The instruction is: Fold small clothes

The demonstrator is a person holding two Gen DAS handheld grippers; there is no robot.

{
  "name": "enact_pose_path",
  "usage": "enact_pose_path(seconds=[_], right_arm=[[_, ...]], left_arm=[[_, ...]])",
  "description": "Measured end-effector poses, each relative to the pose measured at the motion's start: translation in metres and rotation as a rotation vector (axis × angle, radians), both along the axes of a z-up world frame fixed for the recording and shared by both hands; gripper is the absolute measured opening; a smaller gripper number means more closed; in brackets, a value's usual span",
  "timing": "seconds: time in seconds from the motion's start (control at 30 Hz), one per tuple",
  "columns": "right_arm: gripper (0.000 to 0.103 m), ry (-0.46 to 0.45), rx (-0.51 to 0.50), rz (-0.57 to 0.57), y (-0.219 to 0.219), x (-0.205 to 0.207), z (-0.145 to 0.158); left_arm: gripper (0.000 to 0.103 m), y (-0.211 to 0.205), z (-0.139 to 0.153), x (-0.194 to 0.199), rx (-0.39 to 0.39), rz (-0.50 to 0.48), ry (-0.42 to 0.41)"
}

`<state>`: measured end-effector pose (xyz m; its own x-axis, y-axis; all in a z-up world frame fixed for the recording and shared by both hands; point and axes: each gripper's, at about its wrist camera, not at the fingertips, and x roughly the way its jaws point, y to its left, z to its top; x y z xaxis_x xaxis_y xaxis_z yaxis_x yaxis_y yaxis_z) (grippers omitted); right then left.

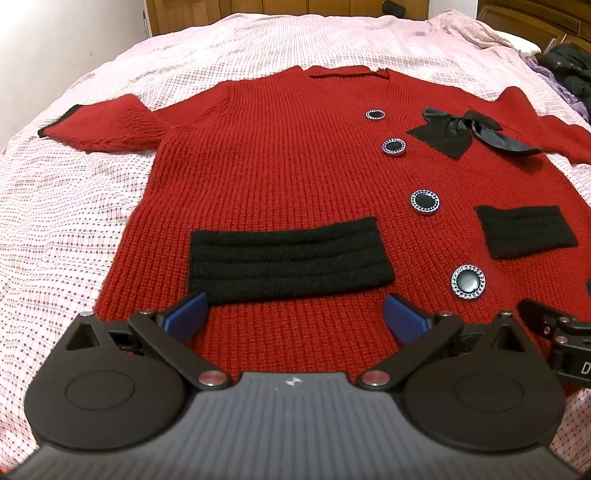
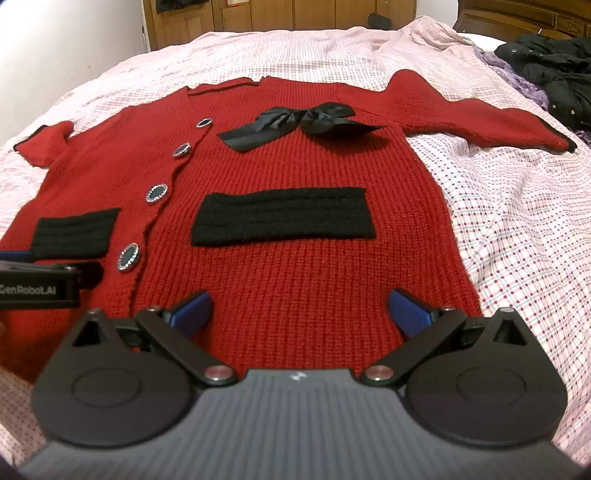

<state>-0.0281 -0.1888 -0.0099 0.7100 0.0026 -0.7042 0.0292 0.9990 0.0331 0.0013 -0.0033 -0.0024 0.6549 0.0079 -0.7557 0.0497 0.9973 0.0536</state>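
Observation:
A small red knit cardigan (image 1: 280, 162) lies flat, front up, on the bed, with black pocket bands, several black buttons and a black satin bow (image 1: 465, 131). It also shows in the right wrist view (image 2: 295, 170), bow (image 2: 303, 122) near the neck. My left gripper (image 1: 295, 317) is open over the hem, below the left pocket band (image 1: 288, 262). My right gripper (image 2: 299, 310) is open over the hem, below the right pocket band (image 2: 284, 218). Both sleeves are spread outward. Neither gripper holds anything.
The bed is covered with a pink checked sheet (image 1: 66, 206), also in the right wrist view (image 2: 517, 229). Dark and purple clothes (image 2: 554, 74) are piled at the far right. Wooden furniture (image 2: 258, 14) stands behind the bed. The other gripper's body (image 2: 37, 284) shows at the left edge.

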Motion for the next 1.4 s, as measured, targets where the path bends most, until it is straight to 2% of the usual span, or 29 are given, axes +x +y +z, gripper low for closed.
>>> enact_pose_path(seconds=[1.0, 1.17, 1.4], right_arm=[[0.103, 0.004, 0.014, -0.002, -0.002, 0.002, 0.0], [0.103, -0.01, 0.012, 0.004, -0.001, 0.0, 0.0], [0.103, -0.027, 0.066, 0.025, -0.011, -0.004, 0.007]], left_arm=[[0.103, 0.005, -0.003, 0.0, -0.009, 0.004, 0.008], [0.103, 0.003, -0.004, 0.001, 0.01, 0.002, 0.004], [0.103, 0.005, 0.005, 0.002, -0.005, 0.007, 0.018]])
